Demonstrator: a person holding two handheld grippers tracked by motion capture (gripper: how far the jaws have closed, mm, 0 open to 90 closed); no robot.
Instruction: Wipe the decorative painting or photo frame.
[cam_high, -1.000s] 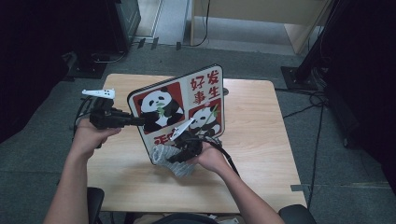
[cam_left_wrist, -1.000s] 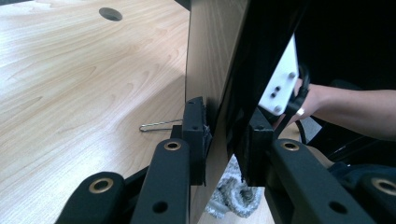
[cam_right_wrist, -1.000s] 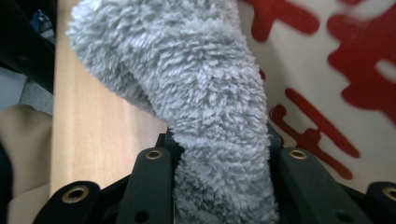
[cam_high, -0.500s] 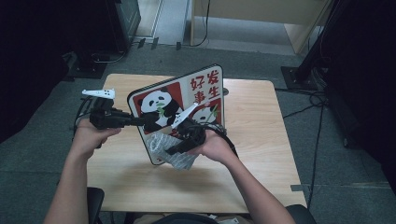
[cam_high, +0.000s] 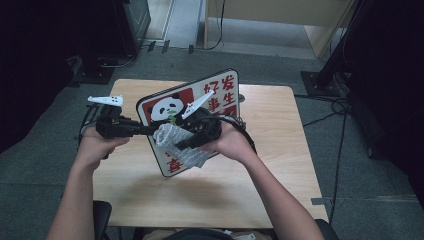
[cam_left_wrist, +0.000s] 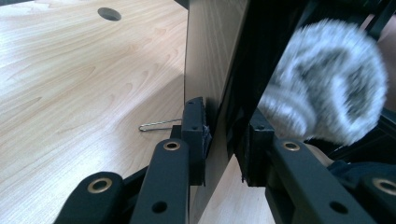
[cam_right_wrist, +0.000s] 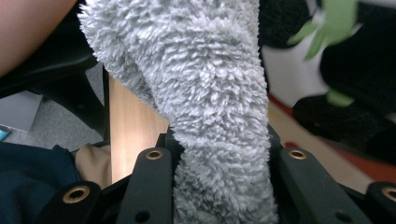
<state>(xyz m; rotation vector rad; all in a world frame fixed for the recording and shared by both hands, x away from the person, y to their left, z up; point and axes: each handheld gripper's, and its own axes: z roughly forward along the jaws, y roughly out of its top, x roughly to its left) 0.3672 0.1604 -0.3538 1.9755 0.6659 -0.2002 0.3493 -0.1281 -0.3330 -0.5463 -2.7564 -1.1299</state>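
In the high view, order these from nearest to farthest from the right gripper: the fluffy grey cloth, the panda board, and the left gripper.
1. Fluffy grey cloth, clamped in the right gripper.
2. Panda board, right behind the cloth.
3. Left gripper, at the board's left edge.

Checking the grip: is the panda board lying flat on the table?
No, the panda board stands tilted on its edge, its side clamped by the left gripper.

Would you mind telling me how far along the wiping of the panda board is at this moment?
Done: the left gripper clamps the panda board on edge over the table, and the right gripper grips the grey cloth. In hand: the cloth lies against the board's face. Left: how much is wiped cannot be told.
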